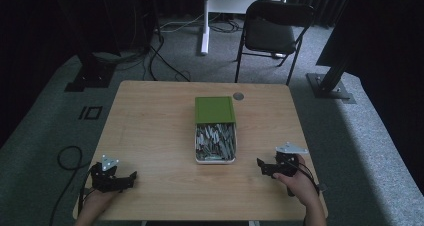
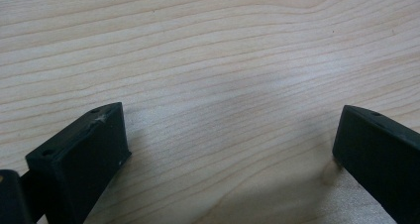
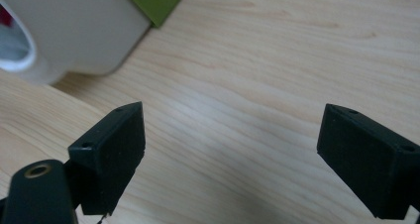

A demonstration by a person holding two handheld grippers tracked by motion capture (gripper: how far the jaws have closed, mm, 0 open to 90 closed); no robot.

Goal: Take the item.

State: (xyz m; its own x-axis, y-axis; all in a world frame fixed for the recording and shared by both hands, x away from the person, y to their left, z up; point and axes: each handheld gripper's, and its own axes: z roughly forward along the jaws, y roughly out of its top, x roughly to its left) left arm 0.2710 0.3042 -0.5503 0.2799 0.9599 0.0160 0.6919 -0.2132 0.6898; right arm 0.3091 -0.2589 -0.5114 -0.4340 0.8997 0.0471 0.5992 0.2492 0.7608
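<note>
High view has the white box point(image 1: 215, 142) of parts mid-table point(image 1: 150, 126), green lid point(image 1: 214, 109) slid back. Left claw point(image 1: 131, 178) and right claw point(image 1: 260, 164) both released, bare wood around them; the right gripper view catches the box's corner up close.

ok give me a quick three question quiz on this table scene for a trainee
1. True or false: the green lid fully covers the white box.
2. Which gripper is nearer the box? A) left gripper B) right gripper
3. Fill in: both grippers have their jaws ____ over the wooden table.

Key:
1. False. The lid covers just the far end; the grey pieces inside lie exposed.
2. B. In the right gripper view the box's white wall sits just ahead of its jaws.
3. Open, and holding nothing.
</note>
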